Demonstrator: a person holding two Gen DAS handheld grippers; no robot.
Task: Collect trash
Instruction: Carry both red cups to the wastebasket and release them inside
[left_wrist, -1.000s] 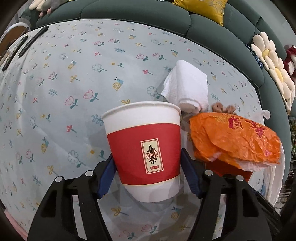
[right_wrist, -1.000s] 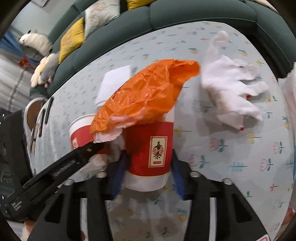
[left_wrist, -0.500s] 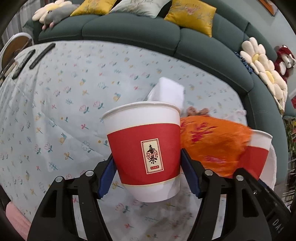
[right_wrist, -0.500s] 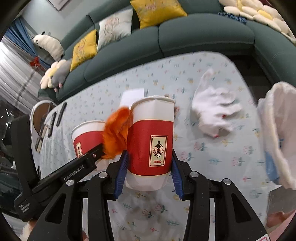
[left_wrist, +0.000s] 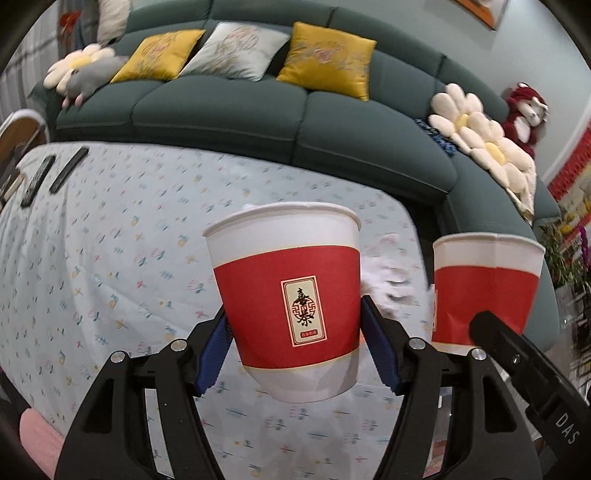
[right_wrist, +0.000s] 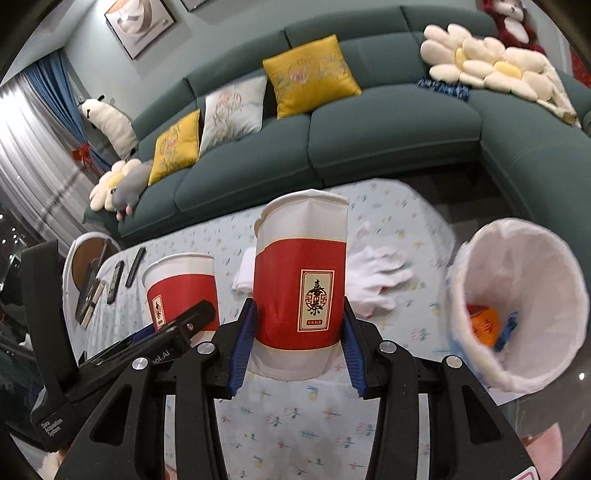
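Observation:
My left gripper (left_wrist: 293, 314) is shut on a red and white paper cup (left_wrist: 288, 295), upright and lifted above the flowered tablecloth (left_wrist: 110, 258). The right gripper (right_wrist: 299, 306) is shut on a second such cup (right_wrist: 301, 273), whose wall is creased by the squeeze. Each cup shows in the other view: the right one (left_wrist: 484, 284) beside the left, the left one (right_wrist: 181, 288) lower left. A white glove (right_wrist: 376, 277) and a folded tissue (right_wrist: 243, 277) lie on the cloth behind the cups. A bin (right_wrist: 517, 258) lined with a white bag stands at the right, with an orange bag (right_wrist: 484, 325) inside.
A dark green corner sofa (left_wrist: 258, 110) with yellow and grey cushions wraps the far side of the table. Remote controls (left_wrist: 55, 170) lie at the table's far left by a round wooden tray (right_wrist: 88, 258). Flower cushions (right_wrist: 480, 66) sit on the sofa's right.
Both grippers have risen with their cups, so the table sits lower in view. The orange bag that lay over the right cup is off it. The bin has come into the right wrist view.

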